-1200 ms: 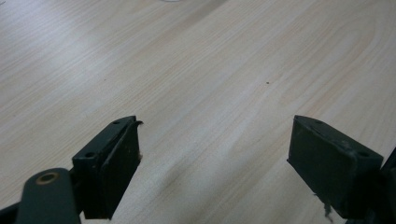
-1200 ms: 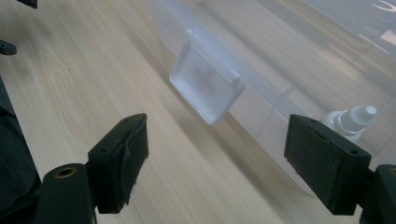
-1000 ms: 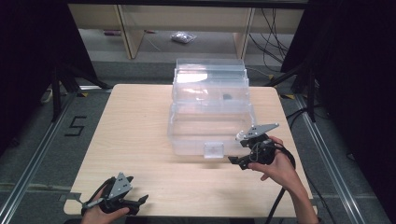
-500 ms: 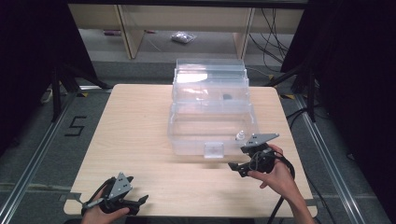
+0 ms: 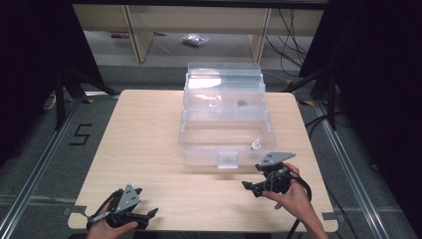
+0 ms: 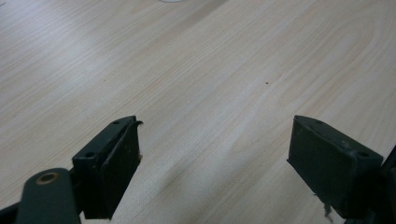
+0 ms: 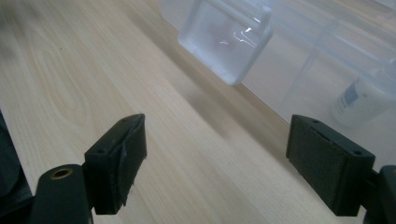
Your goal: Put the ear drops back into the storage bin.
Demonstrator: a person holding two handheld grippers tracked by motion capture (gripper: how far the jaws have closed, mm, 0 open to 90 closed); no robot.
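Currently: right gripper (image 5: 250,186) has drawn back from the clear box (image 5: 226,130) latch (image 5: 228,159), jaws spread, empty. Left gripper (image 5: 149,215) idle at counter (image 5: 149,139) edge, jaws spread. Box mid-counter, lid up; release looks complete.

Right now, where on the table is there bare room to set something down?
The table is bare left of the clear box, down to the left gripper. The near strip between both grippers is also free. It is crowded at the box's front latch, close to the right gripper.
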